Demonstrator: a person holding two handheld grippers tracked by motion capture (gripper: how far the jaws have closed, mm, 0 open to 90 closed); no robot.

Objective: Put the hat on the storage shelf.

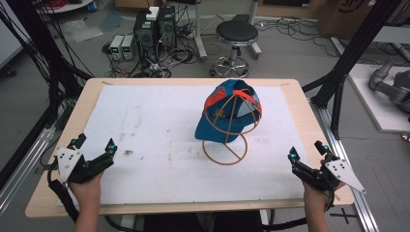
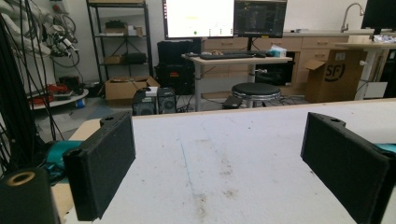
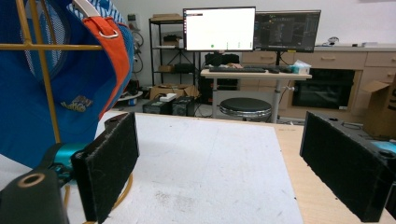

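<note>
Two hands come in from the near edge of the table (image 1: 43, 193), and each one holds a black gripper. At the near left corner, the left gripper (image 1: 94, 145) has its jaws spread wide apart with nothing between them. It rests low over the white mat (image 1: 145, 121). At the near right corner, the right gripper (image 1: 307, 150) is spread wide too and holds nothing.

Out past them, a bit right of the middle of the mat, stands a thin gold wire stand (image 1: 225, 150) with a round ring for a foot. A blue cap (image 1: 217, 123) with orange trim sits on top of it, like a hat on a head. From the right gripper view, the cap (image 3: 28, 107) hangs big and close on the left, and its gold wires (image 3: 44, 70) show through.

Behind the table, on the floor, are a round black stool (image 1: 236, 34) and some boxes with tangled cables (image 1: 154, 29).
</note>
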